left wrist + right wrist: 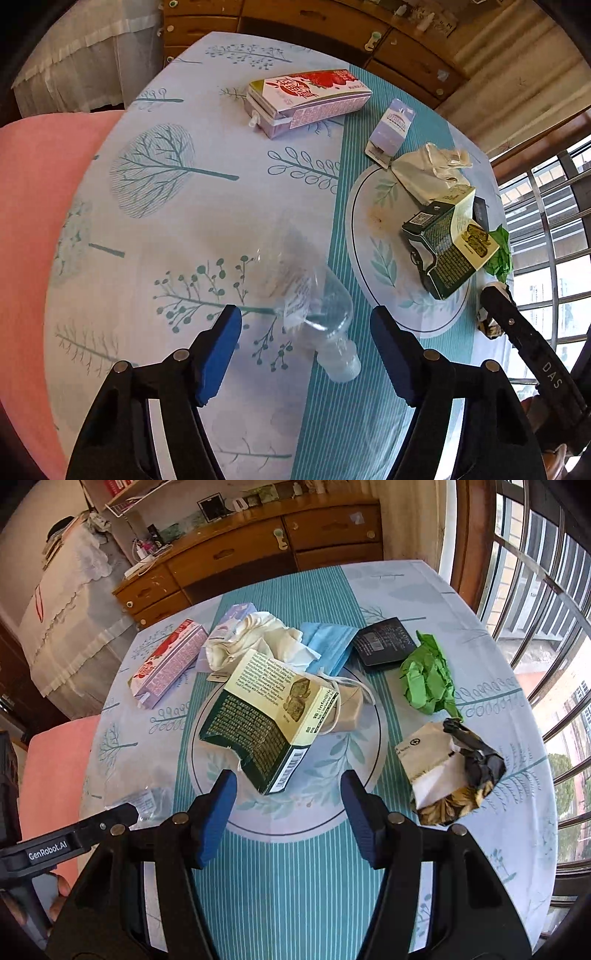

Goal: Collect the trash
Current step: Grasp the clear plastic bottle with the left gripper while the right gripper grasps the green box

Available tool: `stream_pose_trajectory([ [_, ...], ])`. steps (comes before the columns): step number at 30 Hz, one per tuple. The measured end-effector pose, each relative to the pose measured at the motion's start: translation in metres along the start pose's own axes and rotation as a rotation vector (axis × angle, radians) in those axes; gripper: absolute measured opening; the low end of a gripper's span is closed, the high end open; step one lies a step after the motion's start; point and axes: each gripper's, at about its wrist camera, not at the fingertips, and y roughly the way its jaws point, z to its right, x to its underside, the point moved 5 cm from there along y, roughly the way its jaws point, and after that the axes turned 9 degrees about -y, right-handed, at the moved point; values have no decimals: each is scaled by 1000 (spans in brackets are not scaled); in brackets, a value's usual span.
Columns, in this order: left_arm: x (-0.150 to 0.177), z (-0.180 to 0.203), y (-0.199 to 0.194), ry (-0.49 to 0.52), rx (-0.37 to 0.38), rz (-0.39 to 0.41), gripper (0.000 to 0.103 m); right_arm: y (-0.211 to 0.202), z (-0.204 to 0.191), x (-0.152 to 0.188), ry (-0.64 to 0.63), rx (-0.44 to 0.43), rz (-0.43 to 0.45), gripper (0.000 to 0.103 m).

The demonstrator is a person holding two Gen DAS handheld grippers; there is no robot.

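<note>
Open right claw (288,786) above green carton (258,723) on table (480,602)

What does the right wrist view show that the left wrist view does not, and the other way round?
Only the right wrist view shows the blue face mask and the whole flat black packet; it also shows the crumpled black and beige wrapper clearly.

Only the left wrist view shows the clear plastic bottle whole, lying ahead of the open left gripper.

Both show the dark green box, the strawberry carton, the green crumpled paper and the patterned tablecloth.
</note>
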Motion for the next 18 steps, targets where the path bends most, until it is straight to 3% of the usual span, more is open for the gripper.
stream_pose_trajectory([
  [5,-14,8,25,20,1,-26,72,37,5,-13,57,-28,-19,55],
  [8,-23,12,36,42,15,-44,65,56,6,-16,85,-48,-30,49],
  [10,-26,16,41,53,27,-54,57,68,5,-15,104,-66,-44,41],
  [12,-28,22,45,70,54,-72,42,74,1,-13,123,-94,-40,35],
  [15,-28,31,45,123,49,-58,40,78,-6,-10,136,-131,-21,25],
  [18,-25,38,38,165,51,-34,39,75,-13,-6,126,-134,-16,23],
])
